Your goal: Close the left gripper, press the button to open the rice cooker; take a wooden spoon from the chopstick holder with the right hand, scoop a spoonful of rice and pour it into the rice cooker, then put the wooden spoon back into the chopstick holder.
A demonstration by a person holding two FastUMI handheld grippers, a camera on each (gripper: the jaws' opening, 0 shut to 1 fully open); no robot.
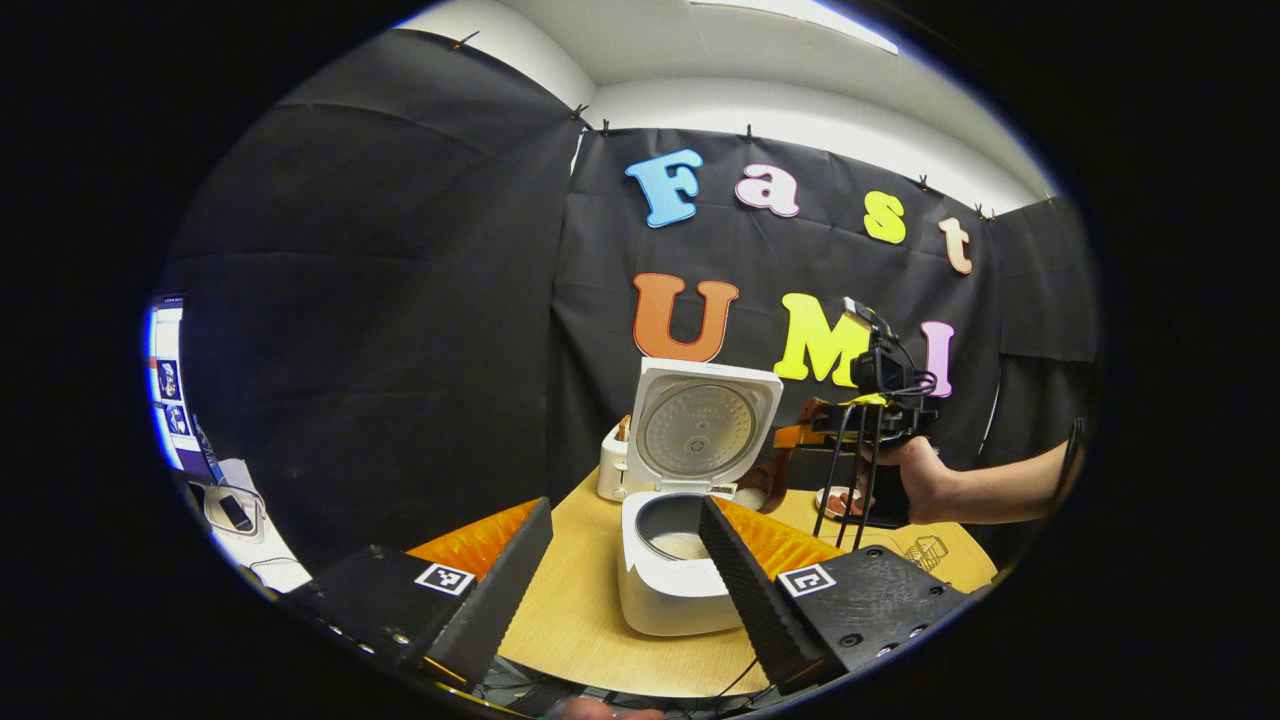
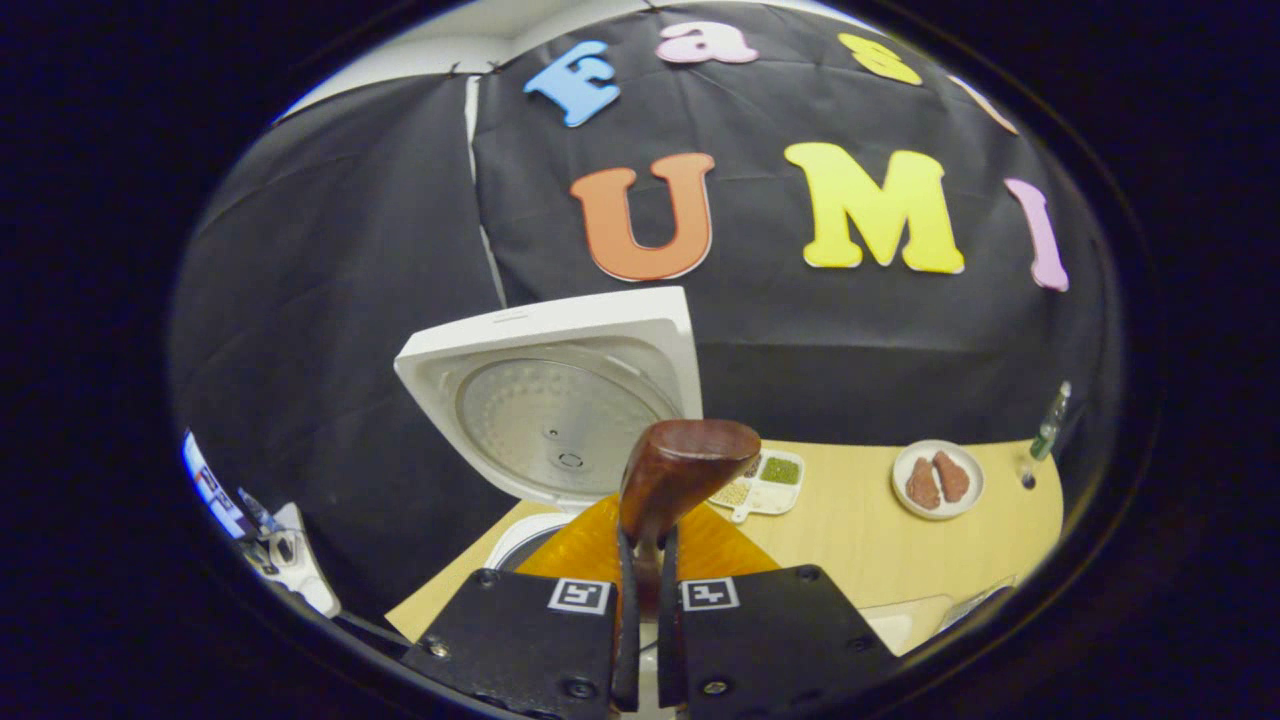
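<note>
Black cloth backs the worktop (image 2: 860, 530). Right tool (image 2: 640, 600) is clamped on the wooden spoon (image 2: 680, 465); left tool (image 1: 625, 570) gapes with nothing held, facing the opened rice cooker (image 1: 680, 570). A slack grip risks the spoon twisting between the 2 fingers.

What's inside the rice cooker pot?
The rice cooker stands with its lid up. In the left gripper view, a pale patch, probably rice, lies at the bottom of the dark inner pot. The near wall hides part of the bottom.
</note>
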